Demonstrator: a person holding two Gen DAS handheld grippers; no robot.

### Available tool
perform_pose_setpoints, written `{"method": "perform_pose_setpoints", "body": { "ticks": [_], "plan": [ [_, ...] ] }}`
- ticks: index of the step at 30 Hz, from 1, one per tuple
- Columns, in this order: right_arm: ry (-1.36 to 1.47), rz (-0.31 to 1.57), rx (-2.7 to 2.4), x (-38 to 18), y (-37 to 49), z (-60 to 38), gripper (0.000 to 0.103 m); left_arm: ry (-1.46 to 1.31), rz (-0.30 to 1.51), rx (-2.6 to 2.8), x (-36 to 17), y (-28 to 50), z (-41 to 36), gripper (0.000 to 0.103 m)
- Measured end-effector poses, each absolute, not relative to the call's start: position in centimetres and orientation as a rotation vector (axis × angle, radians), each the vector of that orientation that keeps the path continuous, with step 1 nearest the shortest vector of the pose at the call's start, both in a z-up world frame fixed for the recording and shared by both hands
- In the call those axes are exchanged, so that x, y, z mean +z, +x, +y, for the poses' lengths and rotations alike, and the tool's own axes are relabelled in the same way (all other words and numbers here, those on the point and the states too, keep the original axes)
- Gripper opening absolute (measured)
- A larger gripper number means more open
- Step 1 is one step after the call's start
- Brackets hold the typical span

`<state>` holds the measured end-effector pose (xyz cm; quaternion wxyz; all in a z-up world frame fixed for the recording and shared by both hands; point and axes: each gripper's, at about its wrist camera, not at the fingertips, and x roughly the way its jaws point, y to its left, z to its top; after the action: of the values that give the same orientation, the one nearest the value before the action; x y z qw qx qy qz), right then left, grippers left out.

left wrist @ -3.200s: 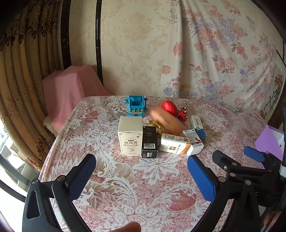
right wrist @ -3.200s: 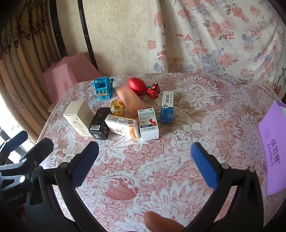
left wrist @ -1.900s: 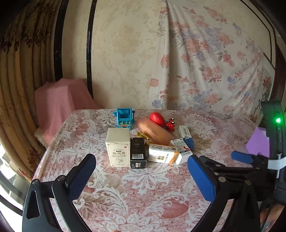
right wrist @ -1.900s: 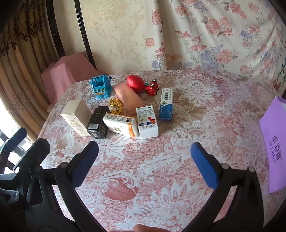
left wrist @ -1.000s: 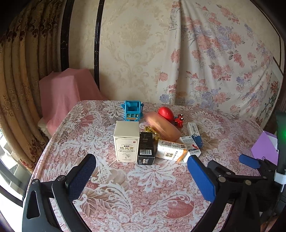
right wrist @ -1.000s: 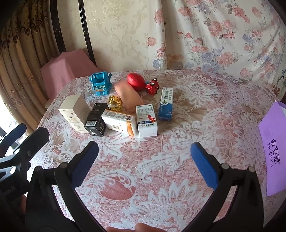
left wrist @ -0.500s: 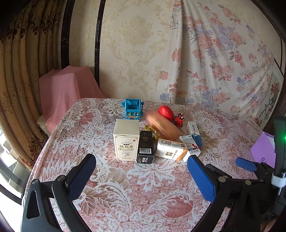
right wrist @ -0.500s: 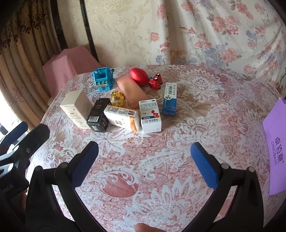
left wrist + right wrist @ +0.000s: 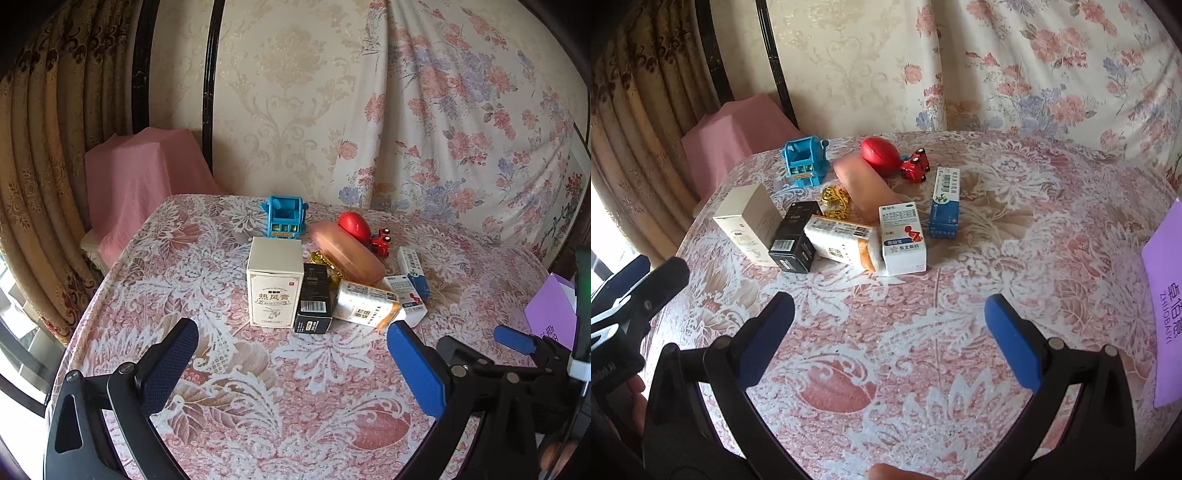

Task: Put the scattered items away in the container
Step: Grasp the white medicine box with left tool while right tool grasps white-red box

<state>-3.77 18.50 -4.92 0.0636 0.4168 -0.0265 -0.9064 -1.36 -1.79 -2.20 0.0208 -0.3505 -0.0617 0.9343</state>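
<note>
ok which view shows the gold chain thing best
The right wrist view: the gold chain lies mostly exposed between the black box and peach case. In the left wrist view the black box hides most of it.

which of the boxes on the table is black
The black box, lying between the cream box and the white-and-orange box. The other cartons are cream, white or blue; only this one is dark, with a barcode label on its end.
</note>
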Motion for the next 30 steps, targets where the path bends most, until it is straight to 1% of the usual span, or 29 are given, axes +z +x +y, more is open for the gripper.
{"method": "perform_pose_setpoints", "body": {
  "ticks": [4, 8, 10, 11, 12, 14, 19, 30],
  "plan": [
    [1.258, -0.132, -2.709, -5.6, -4.4, 19.9, 0.103, -1.094, -0.189, 2.895, -2.6, -1.8, -1.8, 0.103],
    [1.253, -0.153, -2.705, -6.3, -5.3, 20.8, 0.1, -1.123, -0.212, 2.894, -3.7, -2.8, -2.2, 0.103],
    [1.269, -0.123, -2.7, -7.0, -5.9, 20.6, 0.092, -1.134, -0.222, 2.894, -4.3, -3.3, -2.4, 0.103],
    [1.279, -0.11, -2.696, -7.4, -6.3, 20.5, 0.086, -1.14, -0.225, 2.895, -4.6, -3.6, -2.5, 0.103],
    [1.299, -0.1, -2.689, -8.0, -6.7, 20.4, 0.082, -1.147, -0.229, 2.897, -4.9, -3.9, -2.6, 0.103],
    [1.325, -0.085, -2.684, -8.9, -7.4, 20.2, 0.079, -1.159, -0.237, 2.9, -5.6, -4.5, -2.9, 0.103],
    [1.339, -0.067, -2.675, -10.5, -8.9, 19.7, 0.077, -1.194, -0.256, 2.904, -7.3, -6.0, -3.5, 0.099],
    [1.367, -0.052, -2.666, -12.5, -11.6, 18.9, 0.073, -1.234, -0.248, 2.914, -9.6, -9.4, -3.7, 0.098]
  ]
}}
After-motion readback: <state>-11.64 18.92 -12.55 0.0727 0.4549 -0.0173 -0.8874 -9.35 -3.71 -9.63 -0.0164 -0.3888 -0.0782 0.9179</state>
